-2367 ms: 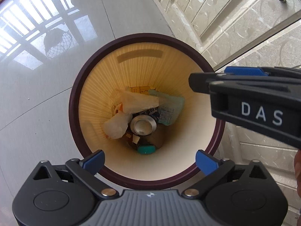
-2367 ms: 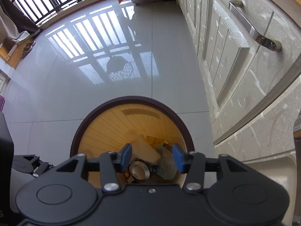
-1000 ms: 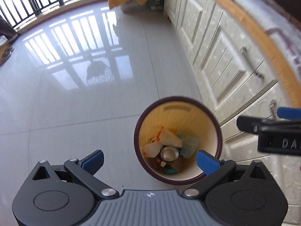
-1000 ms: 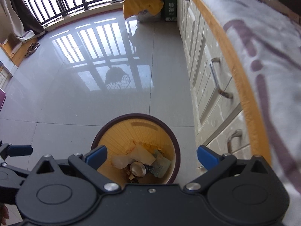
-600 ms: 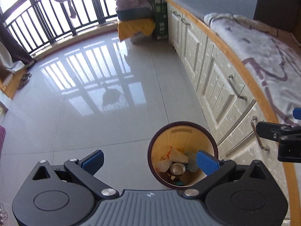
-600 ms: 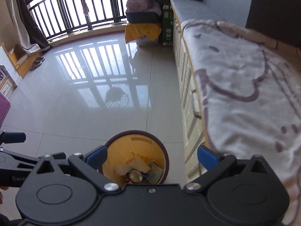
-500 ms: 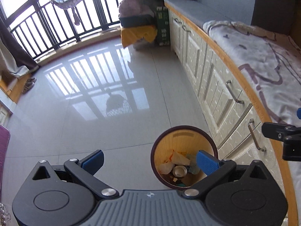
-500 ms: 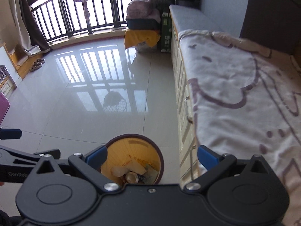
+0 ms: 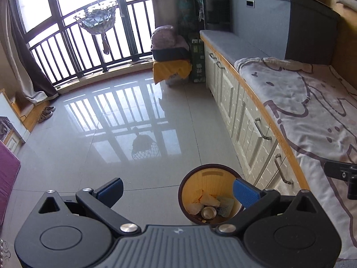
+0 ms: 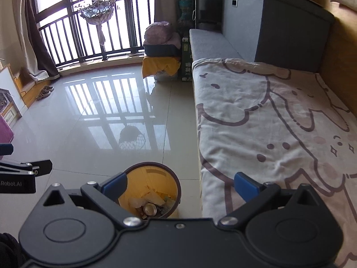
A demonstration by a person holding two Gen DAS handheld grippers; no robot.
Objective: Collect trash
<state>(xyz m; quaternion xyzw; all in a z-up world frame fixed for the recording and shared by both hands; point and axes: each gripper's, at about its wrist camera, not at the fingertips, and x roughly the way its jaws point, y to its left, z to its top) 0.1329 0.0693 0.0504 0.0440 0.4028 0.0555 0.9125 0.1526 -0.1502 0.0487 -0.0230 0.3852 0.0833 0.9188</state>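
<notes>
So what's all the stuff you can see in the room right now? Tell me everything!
Round trash bin: one, dark rim, yellow inside, on the floor beside the cabinets.
Silver metal can: one, in the bin among crumpled wrappers.
Cream drawer cabinets: one row, under the bed.
Cartoon-print blanket: one, pale with purple lines, on the bed.
Yellow cloth: one, draped under a dark box.
Hanging net basket: one, at the window.
Shoes: one pair, left by the curtain.
Left gripper: black, blue pads, open, empty.
Right gripper: same, open, empty.
</notes>
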